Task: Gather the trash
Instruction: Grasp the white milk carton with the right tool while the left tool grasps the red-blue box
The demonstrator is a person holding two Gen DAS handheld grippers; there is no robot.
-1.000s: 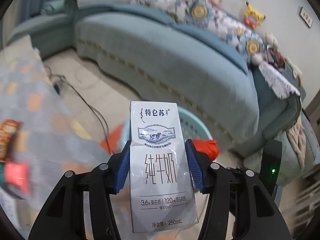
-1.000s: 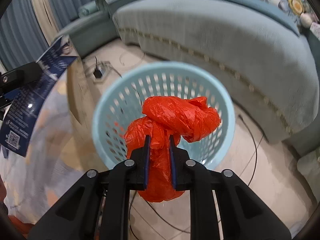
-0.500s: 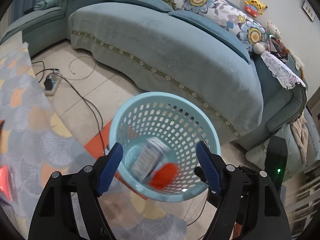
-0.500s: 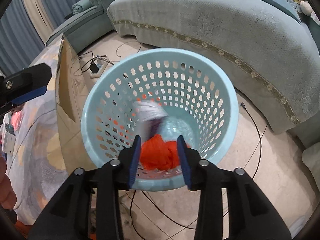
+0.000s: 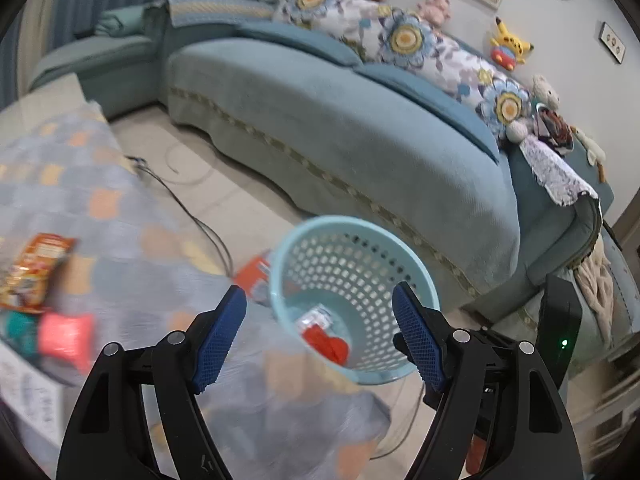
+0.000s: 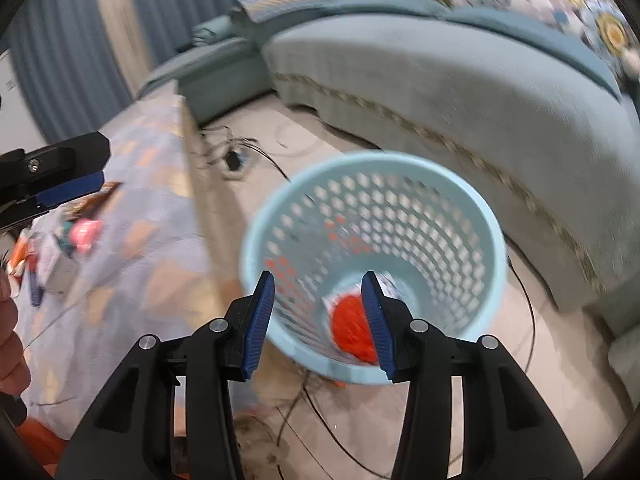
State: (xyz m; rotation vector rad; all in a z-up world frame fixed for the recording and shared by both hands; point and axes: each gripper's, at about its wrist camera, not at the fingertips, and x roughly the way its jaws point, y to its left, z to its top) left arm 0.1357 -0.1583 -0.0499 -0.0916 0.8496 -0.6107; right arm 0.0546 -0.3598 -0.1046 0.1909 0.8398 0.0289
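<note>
Trash: red plastic bag (image 6: 354, 326) and a milk carton (image 5: 316, 317) lie at the bottom of the basket
Basket: pale blue perforated bin (image 5: 416, 276) on the floor, between sofa (image 5: 360, 132) and table
Left gripper (image 5: 320, 340): jaws spread wide, nothing between them
Right gripper (image 6: 320, 320): jaws partly apart, holding nothing
Table: patterned cloth (image 5: 100, 208) with snack packets (image 5: 34, 272) left lying on it
</note>
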